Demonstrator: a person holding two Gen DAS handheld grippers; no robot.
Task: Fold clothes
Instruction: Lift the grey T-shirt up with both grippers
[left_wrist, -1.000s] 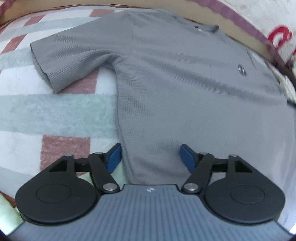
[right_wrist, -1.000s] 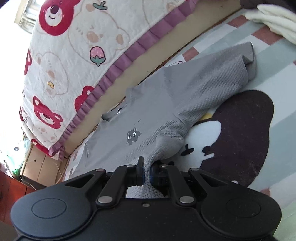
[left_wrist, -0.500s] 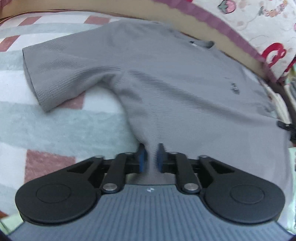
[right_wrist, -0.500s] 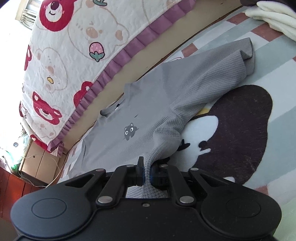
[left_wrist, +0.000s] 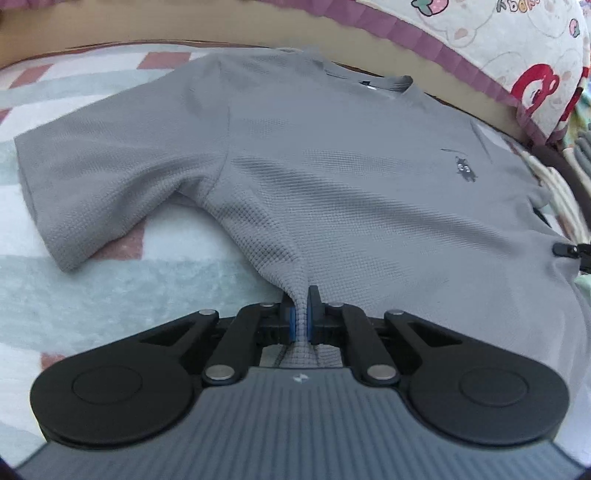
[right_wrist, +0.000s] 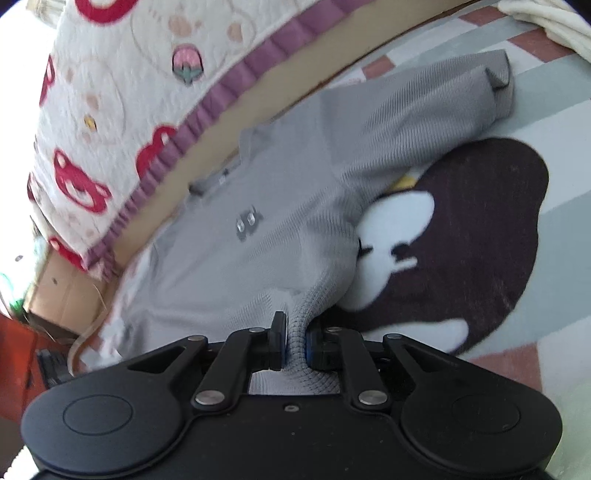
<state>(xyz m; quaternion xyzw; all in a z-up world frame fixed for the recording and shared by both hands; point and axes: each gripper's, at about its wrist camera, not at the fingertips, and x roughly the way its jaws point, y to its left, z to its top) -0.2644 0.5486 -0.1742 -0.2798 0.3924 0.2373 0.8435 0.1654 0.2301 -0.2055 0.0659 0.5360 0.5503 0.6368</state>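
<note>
A grey waffle-knit T-shirt (left_wrist: 332, 177) with a small dark cat print lies front-up on a patterned rug. My left gripper (left_wrist: 300, 314) is shut on the shirt's bottom hem near its left side, and the cloth bunches up between the blue pads. In the right wrist view the same T-shirt (right_wrist: 280, 206) stretches away from my right gripper (right_wrist: 295, 339), which is shut on the hem at the other side. Both sleeves lie spread out on the rug. The hem edge itself is hidden behind the gripper bodies.
The rug (left_wrist: 92, 280) has pale green, white and brick-red blocks, plus a dark brown and white animal figure (right_wrist: 461, 251). A bear-print quilt with a purple frill (right_wrist: 122, 96) hangs behind the collar. Cream cloth (right_wrist: 546, 18) lies at the far right. A cardboard box (right_wrist: 62, 295) stands at the left.
My left gripper went from open around the hem to shut on it, lifting the cloth into a ridge. The right gripper stayed shut and pulled its hem corner up a little.
</note>
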